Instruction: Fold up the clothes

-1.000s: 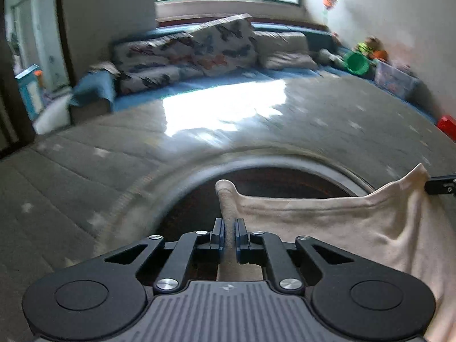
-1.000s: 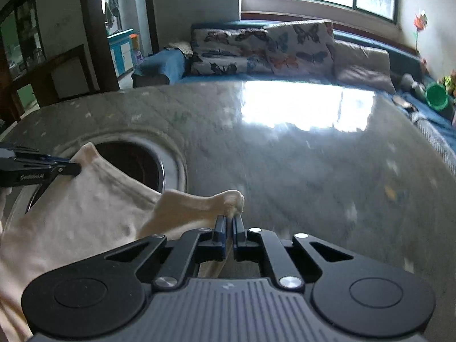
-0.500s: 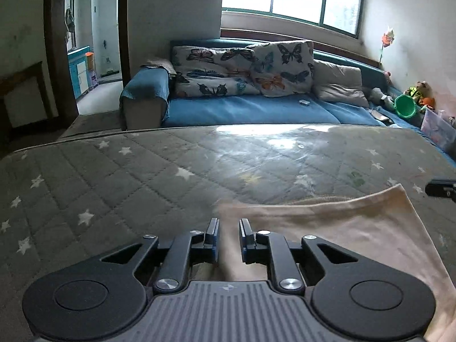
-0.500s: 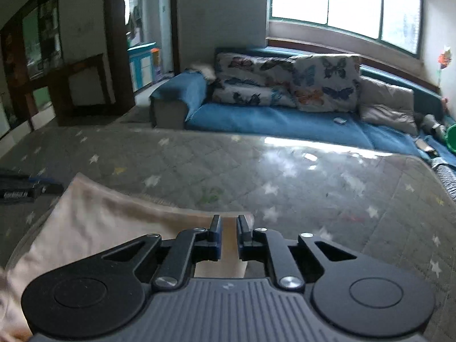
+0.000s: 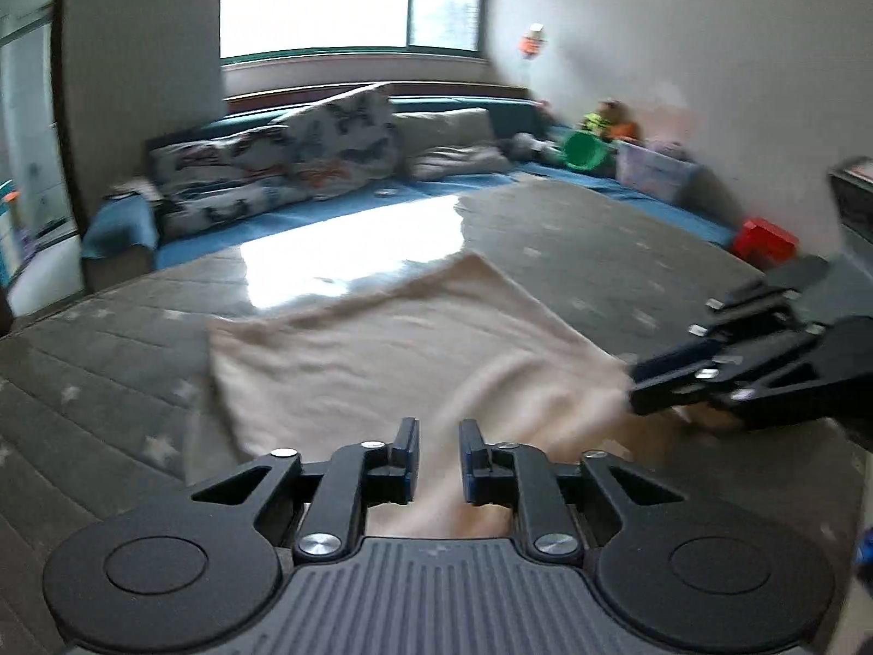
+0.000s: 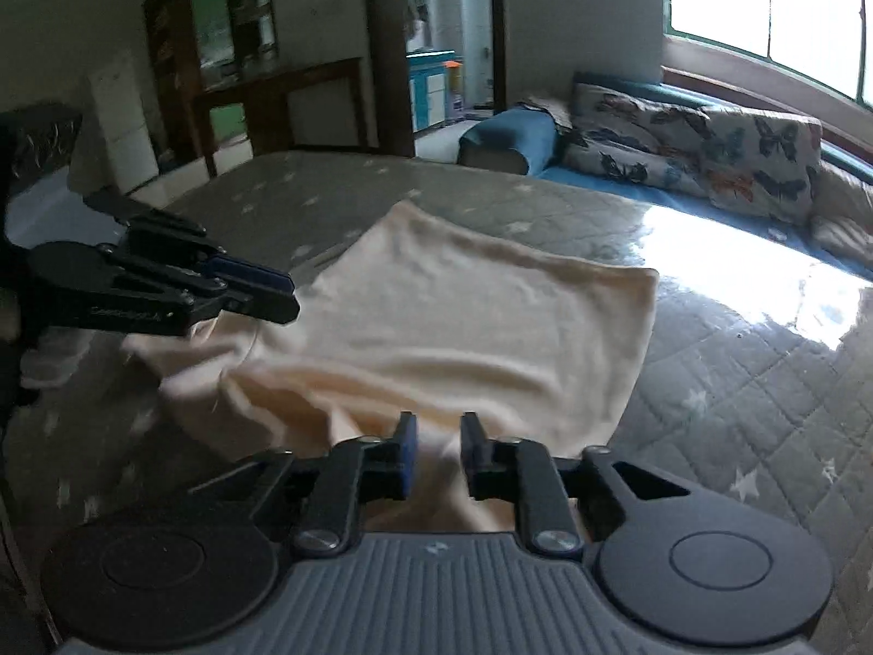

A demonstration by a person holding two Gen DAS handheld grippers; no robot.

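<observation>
Both wrist views close, angled down, sharing cream garment (image 5: 393,349) on bed.

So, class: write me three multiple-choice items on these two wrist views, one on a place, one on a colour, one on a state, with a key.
1. Where does the garment lie?
A. On the star-quilted mattress
B. On the blue sofa
C. On the floor

2. What colour is the garment?
A. Dark blue
B. Cream
C. Red

3. How does the left gripper stand?
A. Shut on a pillow
C. Lifting the garment clear of the bed
B. Parted, with cloth showing in the gap

Key: 1 A, the cloth is spread over the quilted star pattern; 2 B, pale cream in both views; 3 B, a gap shows between its fingers while the jaws are opening.
</observation>
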